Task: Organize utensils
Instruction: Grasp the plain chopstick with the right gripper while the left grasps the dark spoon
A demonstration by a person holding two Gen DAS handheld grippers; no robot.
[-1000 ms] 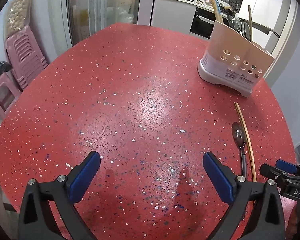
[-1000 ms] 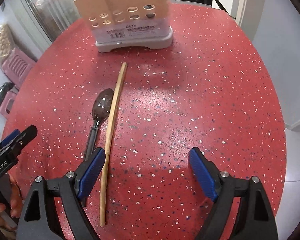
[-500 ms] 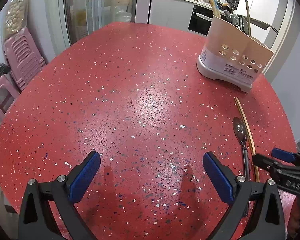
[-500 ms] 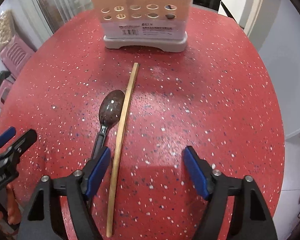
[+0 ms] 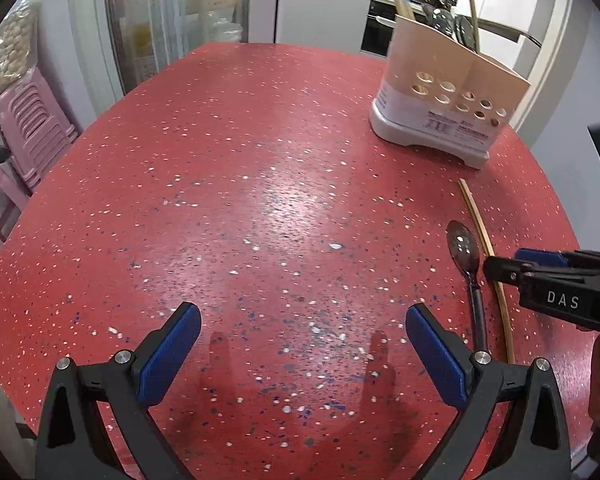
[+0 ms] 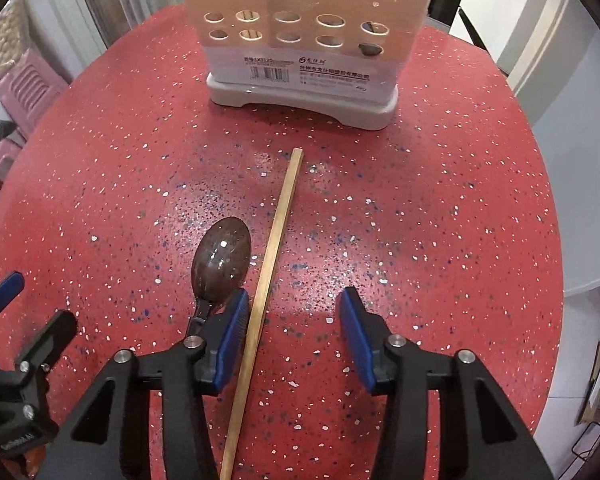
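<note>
Surface: a red speckled counter with a rounded edge. Beyond its left edge, stacked pink stools stand against the wall; beyond the far edge are a glass-fronted cabinet and kitchen units.

Left tool: pads apart, holding nothing, above bare counter near the near edge.

Near the far right edge stands a beige utensil holder on a grey base, perforated with round holes; several utensils already stand upright in it.

Between the holder and the near edge lie a dark spoon, bowl toward the holder, and just to its right a wooden chopstick; whether they touch cannot be determined.

Right tool: pads apart, straddling the chopstick. Its left pad sits between the spoon neck and the chopstick, close against both.
</note>
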